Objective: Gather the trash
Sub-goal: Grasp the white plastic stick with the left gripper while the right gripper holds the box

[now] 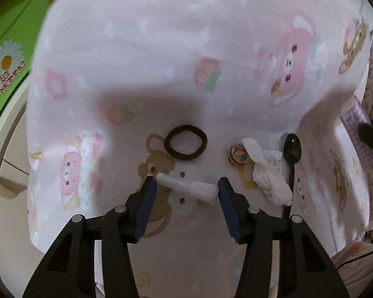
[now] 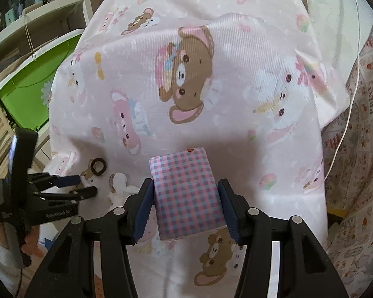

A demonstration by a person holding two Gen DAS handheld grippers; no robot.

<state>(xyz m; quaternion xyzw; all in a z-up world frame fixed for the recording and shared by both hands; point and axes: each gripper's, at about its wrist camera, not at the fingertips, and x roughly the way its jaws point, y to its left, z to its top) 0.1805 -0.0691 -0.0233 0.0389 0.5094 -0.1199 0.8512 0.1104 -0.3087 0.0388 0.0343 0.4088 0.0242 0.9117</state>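
The left claw [image 1: 186, 188] points down at a pink cloth [image 1: 161, 49] printed with bears. A white tube [image 1: 186, 188] lies crosswise between its blue pads [image 1: 146, 198]; its ends look to reach both pads, so the claw seems to grip it, though the contact is hard to judge. Just beyond the tube lies a dark hair tie [image 1: 185, 142]. To the right of that sits a small orange and clear ring of tape [image 1: 237, 154], touching a crumpled white tissue [image 1: 268, 173]. A black spoon [image 1: 292, 154] lies just right of the tissue, its bowl at the far end. Far to the left stands a green box [image 1: 10, 49] with a daisy on it.

The right claw [image 2: 186, 193] holds a checked pink and blue tissue pack [image 2: 186, 193], its pads pressing both long sides. The pack sits over the same pink cloth [image 2: 236, 74]. To the left, the left claw [image 2: 84, 186] shows from the side, with the hair tie [image 2: 98, 166] and the tissue [image 2: 120, 181] near its tips, and a hand [image 2: 29, 245] under its handle. A white cable [image 2: 348, 124] runs along the patterned bedding [image 2: 360, 173] on the right.
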